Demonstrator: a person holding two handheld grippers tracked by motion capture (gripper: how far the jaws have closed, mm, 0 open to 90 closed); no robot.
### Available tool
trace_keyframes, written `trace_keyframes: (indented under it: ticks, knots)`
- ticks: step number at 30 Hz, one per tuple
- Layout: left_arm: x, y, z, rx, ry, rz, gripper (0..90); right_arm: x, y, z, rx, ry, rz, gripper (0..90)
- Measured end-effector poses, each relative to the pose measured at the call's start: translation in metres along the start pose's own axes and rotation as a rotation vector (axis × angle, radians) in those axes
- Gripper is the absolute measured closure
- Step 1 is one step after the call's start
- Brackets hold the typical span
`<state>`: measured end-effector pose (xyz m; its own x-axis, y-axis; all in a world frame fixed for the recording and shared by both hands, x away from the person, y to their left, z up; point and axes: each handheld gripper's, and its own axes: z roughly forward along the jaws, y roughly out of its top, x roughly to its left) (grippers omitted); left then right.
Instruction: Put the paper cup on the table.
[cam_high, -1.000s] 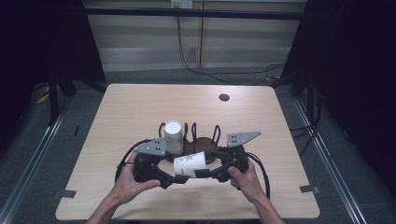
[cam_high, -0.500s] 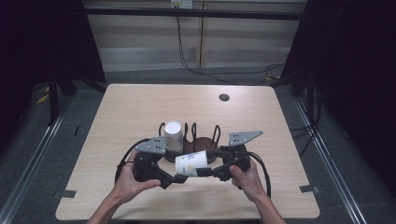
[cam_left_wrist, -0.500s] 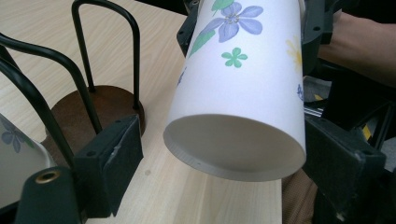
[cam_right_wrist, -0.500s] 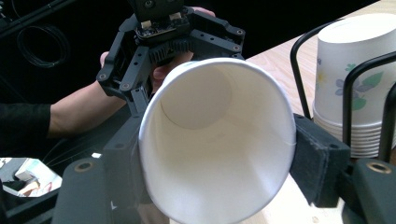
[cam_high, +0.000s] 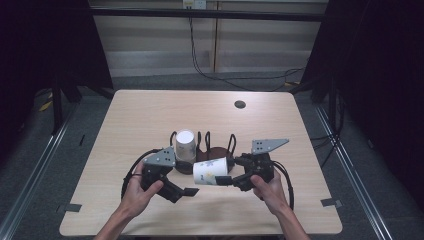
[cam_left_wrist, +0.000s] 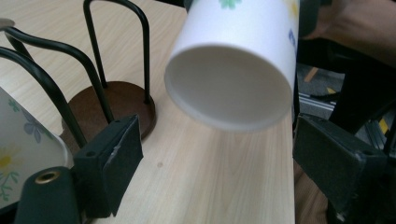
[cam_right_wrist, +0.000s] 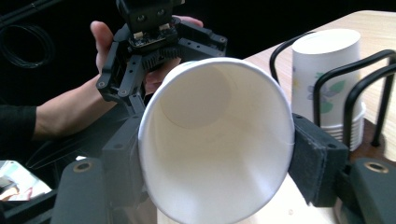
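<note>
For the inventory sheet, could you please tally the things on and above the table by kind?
Loose paper cup, held sideways in the right gripper: 1
Stack of paper cups, upside down in the rack: 1
Black wire rack: 1
Handheld grippers, counting the left gripper: 2
Total: 5

A lab: black curtains (cam_high: 45, 45), lone table (cam_high: 150, 115), floor rails (cam_high: 35, 165).
</note>
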<state>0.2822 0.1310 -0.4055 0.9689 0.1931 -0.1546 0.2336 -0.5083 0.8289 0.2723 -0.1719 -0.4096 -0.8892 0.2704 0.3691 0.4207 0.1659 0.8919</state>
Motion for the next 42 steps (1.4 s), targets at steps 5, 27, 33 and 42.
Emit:
trace_keyframes:
  ticks: [5,27,33,42]
  knots:
    - [0.003,-0.004,-0.003,0.001,0.033,-0.031,16.0,0.0,0.003,-0.006,-0.005,-0.025,0.005,29.8]
    - [0.005,-0.038,-0.007,0.068,0.092,-0.05,16.0,-0.011,-0.008,-0.043,0.101,-0.185,0.053,30.8]
    - [0.008,-0.042,-0.01,0.107,0.108,-0.044,16.3,-0.013,-0.009,-0.056,0.114,-0.226,0.064,30.6]
    - [0.012,-0.05,-0.022,0.056,0.14,-0.07,16.3,-0.017,-0.004,-0.07,0.165,-0.278,0.077,30.5]
